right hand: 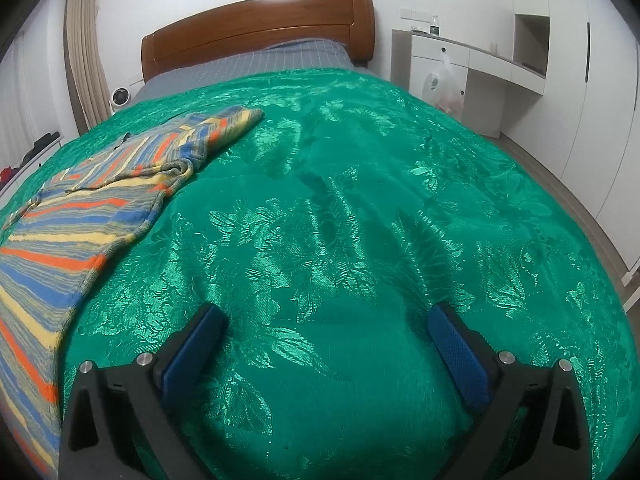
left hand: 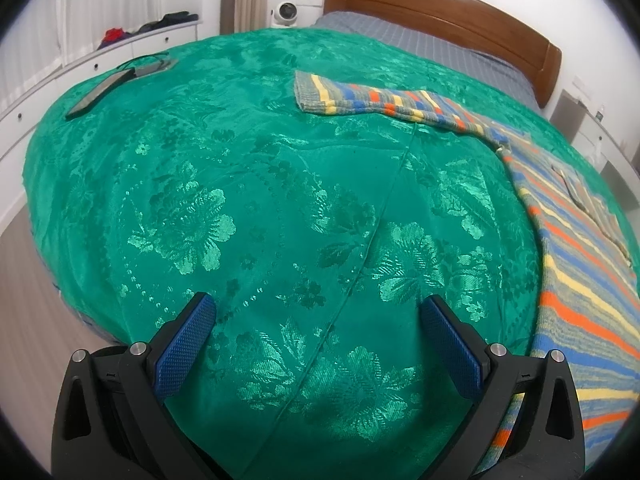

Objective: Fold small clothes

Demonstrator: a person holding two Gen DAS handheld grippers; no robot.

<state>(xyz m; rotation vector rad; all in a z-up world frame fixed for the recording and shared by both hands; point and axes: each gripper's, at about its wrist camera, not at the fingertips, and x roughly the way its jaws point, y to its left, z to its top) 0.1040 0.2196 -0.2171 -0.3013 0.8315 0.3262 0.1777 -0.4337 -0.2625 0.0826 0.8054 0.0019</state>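
Observation:
A striped sweater [left hand: 576, 240] in blue, orange, yellow and grey lies flat on the green bedspread [left hand: 260, 200]. One sleeve [left hand: 360, 96] stretches out to the left in the left wrist view. In the right wrist view the sweater [right hand: 80, 216] fills the left side, and its other sleeve [right hand: 224, 124] points away. My left gripper [left hand: 320, 312] hangs open over bare bedspread, left of the sweater's hem. My right gripper [right hand: 326, 320] is open too, over bare bedspread [right hand: 360, 220] right of the sweater. Neither holds anything.
A phone [left hand: 100, 90] and a small dark device [left hand: 150, 66] lie near the bed's far left edge. A wooden headboard [right hand: 256, 28] and grey pillows [right hand: 260, 60] are at the far end. White drawers [left hand: 100, 60] stand left, and a desk with a plastic bag [right hand: 444, 84] right.

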